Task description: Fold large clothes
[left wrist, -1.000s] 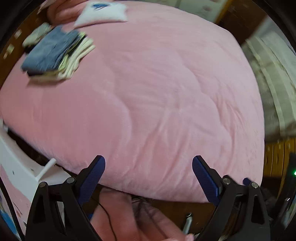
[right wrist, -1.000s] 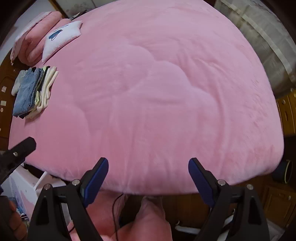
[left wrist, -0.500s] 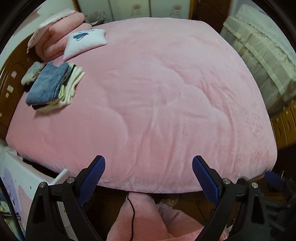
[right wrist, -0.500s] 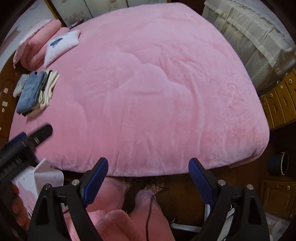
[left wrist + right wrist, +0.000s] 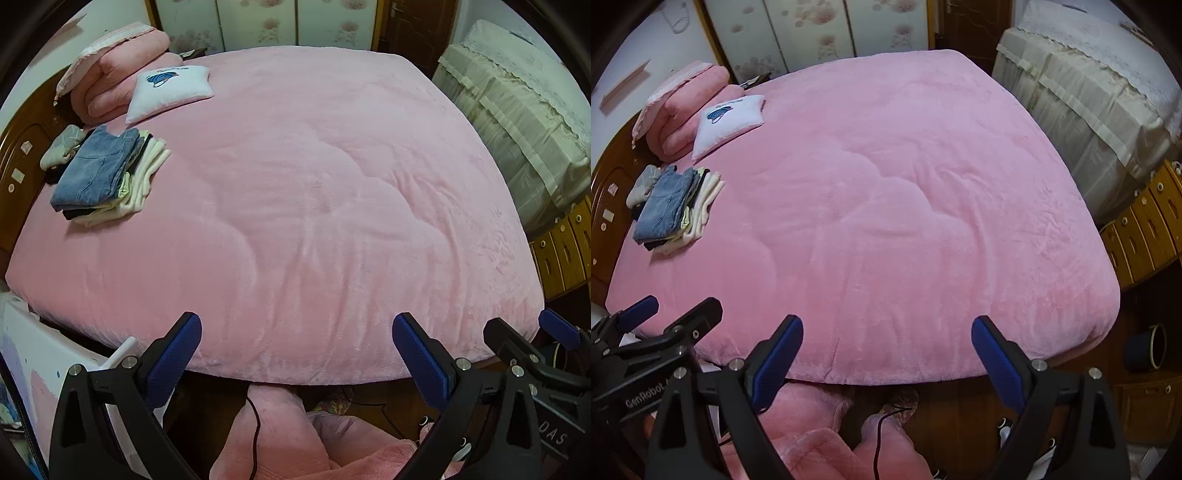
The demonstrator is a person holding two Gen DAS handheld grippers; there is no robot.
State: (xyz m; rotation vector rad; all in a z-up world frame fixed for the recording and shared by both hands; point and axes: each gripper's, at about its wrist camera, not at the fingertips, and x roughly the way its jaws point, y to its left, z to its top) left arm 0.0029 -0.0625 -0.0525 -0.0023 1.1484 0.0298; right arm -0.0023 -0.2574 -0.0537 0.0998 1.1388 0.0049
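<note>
A stack of folded clothes (image 5: 107, 177), blue denim on top of cream and dark layers, lies at the far left of the pink bed cover (image 5: 314, 206). It also shows in the right wrist view (image 5: 676, 206). My left gripper (image 5: 297, 350) is open and empty, held above the bed's near edge. My right gripper (image 5: 886, 350) is open and empty beside it. The left gripper's body shows at the lower left of the right wrist view (image 5: 646, 343). No unfolded garment lies on the pink bed cover (image 5: 905, 206).
A white pillow (image 5: 170, 92) and rolled pink bedding (image 5: 118, 74) sit at the head. A beige covered bed (image 5: 517, 122) and wooden drawers (image 5: 565, 243) stand right. A white box (image 5: 44, 369) is at lower left. A dark bucket (image 5: 1145, 349) sits on the floor.
Both grippers have pulled back and up from the bed, so the whole cover and the room behind it now show. Both stay open and empty.
</note>
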